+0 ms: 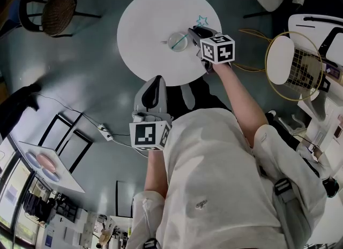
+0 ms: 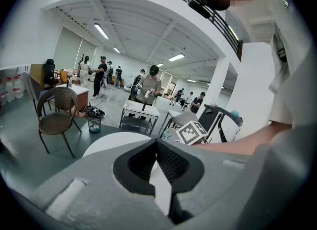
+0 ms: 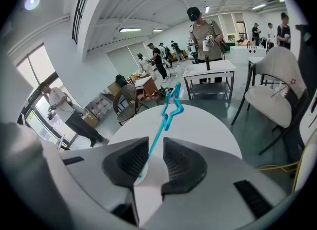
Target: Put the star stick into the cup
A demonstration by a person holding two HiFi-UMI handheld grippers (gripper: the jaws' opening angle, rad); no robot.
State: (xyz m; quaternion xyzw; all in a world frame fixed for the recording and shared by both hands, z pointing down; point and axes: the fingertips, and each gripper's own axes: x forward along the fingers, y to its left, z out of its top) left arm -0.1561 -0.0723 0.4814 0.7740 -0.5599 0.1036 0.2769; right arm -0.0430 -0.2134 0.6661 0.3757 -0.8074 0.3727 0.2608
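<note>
The blue star stick (image 1: pixel 199 23) leans in the clear cup (image 1: pixel 176 42) on the round white table (image 1: pixel 144 23), star end up and toward my right gripper (image 1: pixel 192 30). In the right gripper view the stick (image 3: pixel 165 121) runs up between the jaws of that gripper (image 3: pixel 156 142). The jaws stand apart, with a gap on both sides of the shaft, and they hide the cup. My left gripper (image 1: pixel 155 82) hangs back at the table's near edge, close to my body. Its jaws (image 2: pixel 156 142) meet at the tips with nothing between them.
A wicker chair (image 1: pixel 51 7) stands left of the table and a wire-frame chair with a white cushion (image 1: pixel 281 60) stands to the right. A yellow cable (image 1: pixel 252 34) and a power strip (image 1: pixel 104 131) lie on the floor. Several people stand by tables (image 3: pixel 208 70) in the background.
</note>
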